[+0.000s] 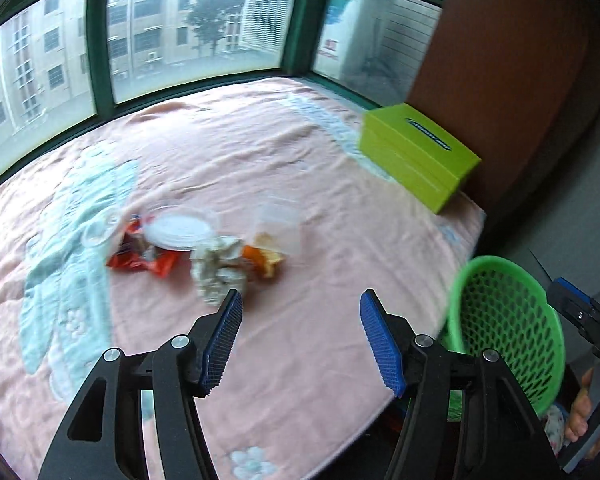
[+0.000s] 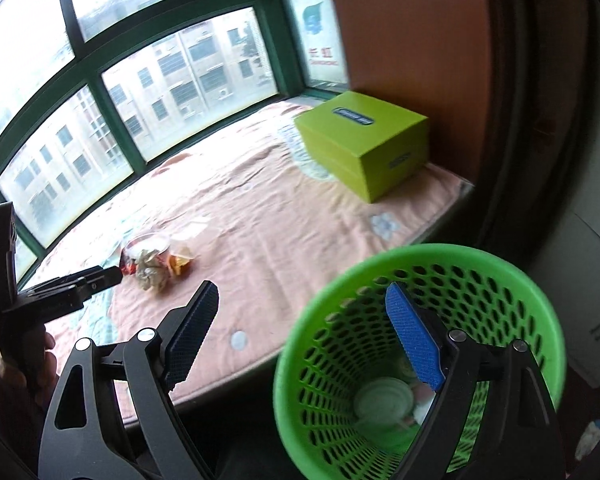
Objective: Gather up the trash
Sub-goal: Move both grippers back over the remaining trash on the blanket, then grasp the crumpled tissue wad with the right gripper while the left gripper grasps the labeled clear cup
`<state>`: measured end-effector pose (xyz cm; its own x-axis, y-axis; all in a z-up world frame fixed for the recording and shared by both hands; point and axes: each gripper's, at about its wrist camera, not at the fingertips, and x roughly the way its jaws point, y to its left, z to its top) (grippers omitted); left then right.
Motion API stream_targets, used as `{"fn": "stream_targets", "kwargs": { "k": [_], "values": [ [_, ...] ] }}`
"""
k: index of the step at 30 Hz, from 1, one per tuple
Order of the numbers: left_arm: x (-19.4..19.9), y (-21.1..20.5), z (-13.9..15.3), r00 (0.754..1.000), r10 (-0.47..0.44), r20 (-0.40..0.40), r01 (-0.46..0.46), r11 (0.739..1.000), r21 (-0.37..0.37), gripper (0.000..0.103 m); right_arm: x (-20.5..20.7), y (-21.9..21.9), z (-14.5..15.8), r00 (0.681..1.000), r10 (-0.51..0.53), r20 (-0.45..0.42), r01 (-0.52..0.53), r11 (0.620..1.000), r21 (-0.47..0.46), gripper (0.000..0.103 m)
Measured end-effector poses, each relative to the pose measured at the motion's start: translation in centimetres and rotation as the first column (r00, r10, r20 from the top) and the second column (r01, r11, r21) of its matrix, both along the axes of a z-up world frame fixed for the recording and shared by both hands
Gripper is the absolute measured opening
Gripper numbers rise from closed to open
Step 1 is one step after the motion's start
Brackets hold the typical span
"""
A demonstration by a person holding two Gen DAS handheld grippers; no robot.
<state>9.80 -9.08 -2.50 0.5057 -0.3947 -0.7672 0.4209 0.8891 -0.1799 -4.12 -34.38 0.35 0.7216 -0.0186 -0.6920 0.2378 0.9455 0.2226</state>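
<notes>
Left wrist view is showing the left gripper (image 1: 302, 340) hanging over the pink blanket (image 1: 300, 184) with its fingers spread wide and nothing between them. The trash pile (image 1: 204, 248) is sitting ahead of it: a crumpled paper wad (image 1: 218, 272), red wrapper (image 1: 140, 258), round lid (image 1: 180, 228), clear cup (image 1: 280, 224) and orange peel (image 1: 266, 260), all touching or overlapping.

The right gripper (image 2: 300, 336) is also spread and holding nothing, with one finger hanging inside the green basket (image 2: 480, 264), which already has some stuff at the bottom.

My worry: that finger is likely catching the rim and tipping the basket. Also, the pieces are crowding each other, so a grab at the wad could be dragging the wrapper or knocking the cup over.
</notes>
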Motion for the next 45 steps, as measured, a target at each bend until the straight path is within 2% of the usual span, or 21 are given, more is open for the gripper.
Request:
{"fn": "stream_targets", "kwargs": {
  "k": [8,18,29,35,41,43,45],
  "values": [
    [3.5,6.9,-0.8,0.986,0.165,-0.016,-0.165,0.986,0.003,0.059,4.0,4.1,-0.9,0.994,0.106,-0.022,-0.106,0.994,0.004,0.085],
    [6.1,12.5,-1.2,0.958,0.284,-0.026,-0.283,0.959,0.021,0.059,8.9,10.3,-2.5,0.965,0.256,-0.051,-0.256,0.967,0.014,0.085],
    [8.0,15.9,-2.5,0.936,0.348,-0.057,-0.347,0.937,0.034,0.059,14.9,16.6,-5.1,0.911,0.402,-0.092,-0.402,0.916,0.023,0.084],
    [9.2,16.7,-3.0,0.929,0.364,-0.066,-0.362,0.931,0.040,0.059,17.5,18.2,-6.4,0.897,0.426,-0.120,-0.428,0.904,0.008,0.082],
    [10.6,16.9,-3.7,0.926,0.369,-0.081,-0.367,0.929,0.046,0.059,20.1,19.7,-8.2,0.883,0.441,-0.160,-0.448,0.894,-0.013,0.075],
    [11.0,16.9,-3.9,0.925,0.370,-0.084,-0.367,0.929,0.051,0.065,20.6,20.2,-8.7,0.877,0.449,-0.169,-0.460,0.887,-0.030,0.073],
    [11.5,16.9,-4.1,0.926,0.369,-0.086,-0.365,0.929,0.059,0.065,21.0,20.7,-9.2,0.872,0.454,-0.184,-0.469,0.882,-0.051,0.072]
  ]
}}
